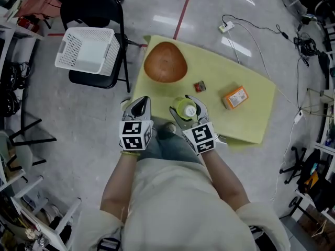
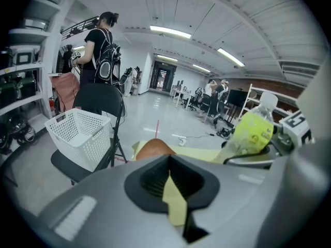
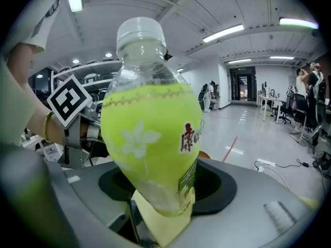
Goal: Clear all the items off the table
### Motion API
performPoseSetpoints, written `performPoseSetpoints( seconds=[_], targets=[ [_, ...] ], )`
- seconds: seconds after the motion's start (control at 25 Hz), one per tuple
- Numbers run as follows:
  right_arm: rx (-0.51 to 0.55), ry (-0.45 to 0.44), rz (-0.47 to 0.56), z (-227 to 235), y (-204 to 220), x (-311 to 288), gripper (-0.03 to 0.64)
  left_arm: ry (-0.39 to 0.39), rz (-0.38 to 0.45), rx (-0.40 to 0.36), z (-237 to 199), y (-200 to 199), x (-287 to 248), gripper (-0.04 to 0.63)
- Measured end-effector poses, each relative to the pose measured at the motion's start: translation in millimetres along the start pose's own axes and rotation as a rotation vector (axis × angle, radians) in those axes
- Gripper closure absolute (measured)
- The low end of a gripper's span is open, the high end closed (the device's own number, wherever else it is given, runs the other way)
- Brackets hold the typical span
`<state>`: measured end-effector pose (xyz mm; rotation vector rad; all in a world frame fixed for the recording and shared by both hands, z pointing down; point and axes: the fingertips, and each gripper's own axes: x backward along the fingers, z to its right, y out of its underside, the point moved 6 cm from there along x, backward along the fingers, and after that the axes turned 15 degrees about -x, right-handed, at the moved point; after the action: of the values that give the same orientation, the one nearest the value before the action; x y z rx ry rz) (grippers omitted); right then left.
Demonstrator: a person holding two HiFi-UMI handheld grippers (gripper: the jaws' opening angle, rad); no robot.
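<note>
My right gripper (image 1: 187, 104) is shut on a clear bottle with a lime-green label and a white cap (image 1: 186, 110), holding it upright above the near edge of the yellow table (image 1: 261, 95). In the right gripper view the bottle (image 3: 152, 133) fills the middle, its base between the jaws. My left gripper (image 1: 139, 107) hangs beside it on the left, shut and empty, its jaws together in the left gripper view (image 2: 170, 185). A brown bowl (image 1: 165, 61), a small red item (image 1: 199, 86) and an orange box (image 1: 235, 97) lie on the table.
A white plastic basket (image 1: 86, 50) sits on a black folding chair (image 1: 102, 12) left of the table. Cables and a power strip (image 1: 226, 27) trail across the floor behind it. Shelving and gear line both sides of the room. People stand far off in the left gripper view.
</note>
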<state>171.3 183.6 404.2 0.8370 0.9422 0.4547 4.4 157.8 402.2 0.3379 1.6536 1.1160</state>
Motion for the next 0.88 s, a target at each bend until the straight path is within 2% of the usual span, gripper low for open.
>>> performPoseSetpoints(
  seconds=[0.16,0.56,0.88],
  targets=[
    [-0.019,0.010,0.024,-8,-18,-7,0.328,0.006,0.011,0.017,-20,-5,2,0.584],
    [-0.026,0.044,0.042,-36,-61,-41,0.328,0.063,0.034,-0.046,-74,-30,-2,0.584],
    [-0.024,0.041,0.041,-65,-98,-94,0.329,0.076,0.060,-0.054,-139,-54,-13,0.584]
  ],
)
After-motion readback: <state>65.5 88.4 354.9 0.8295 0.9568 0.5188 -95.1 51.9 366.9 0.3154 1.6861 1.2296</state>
